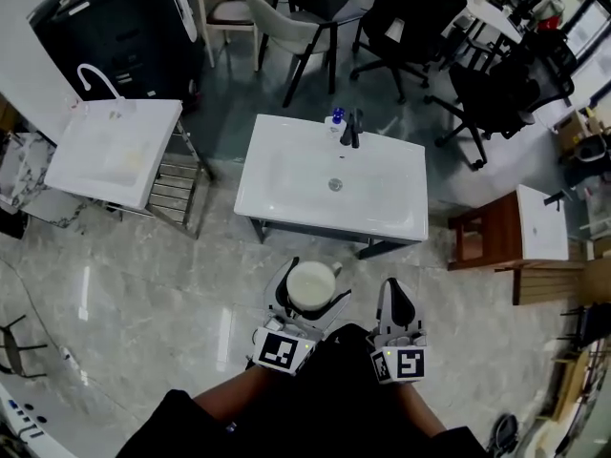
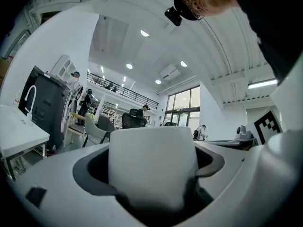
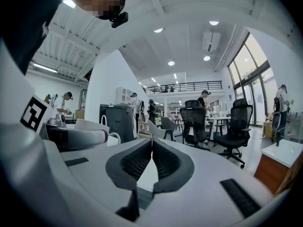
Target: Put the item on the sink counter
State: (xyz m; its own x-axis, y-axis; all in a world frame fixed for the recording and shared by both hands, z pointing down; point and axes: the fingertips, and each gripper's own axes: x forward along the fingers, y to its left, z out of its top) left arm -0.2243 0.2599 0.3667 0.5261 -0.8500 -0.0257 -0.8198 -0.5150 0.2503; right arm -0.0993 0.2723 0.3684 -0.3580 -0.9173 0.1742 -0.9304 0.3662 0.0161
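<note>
Head view, steeply downward: white mug (image 1: 310, 286) clamped in the left gripper (image 1: 307, 305), rim upward, held over the pale marble floor (image 1: 143, 284) just short of the near edge of the white desk (image 1: 277, 208), not yet above it. Right gripper (image 1: 397, 305) just beside the left, also short of the desk. Sink basin (image 1: 335, 185) sunk into the desk top; black tap (image 1: 354, 130) and small blue-capped bottle (image 1: 336, 119) side by side at its far rim. Second white washstand (image 1: 115, 151) well apart to the left.

Left gripper view: left gripper (image 2: 151, 174) with jaws spread around the mug (image 2: 152, 167), pressing its wall on both sides.

Right gripper view: right gripper (image 3: 151, 150) with jaws closed together, tips touching, nothing between them.
</note>
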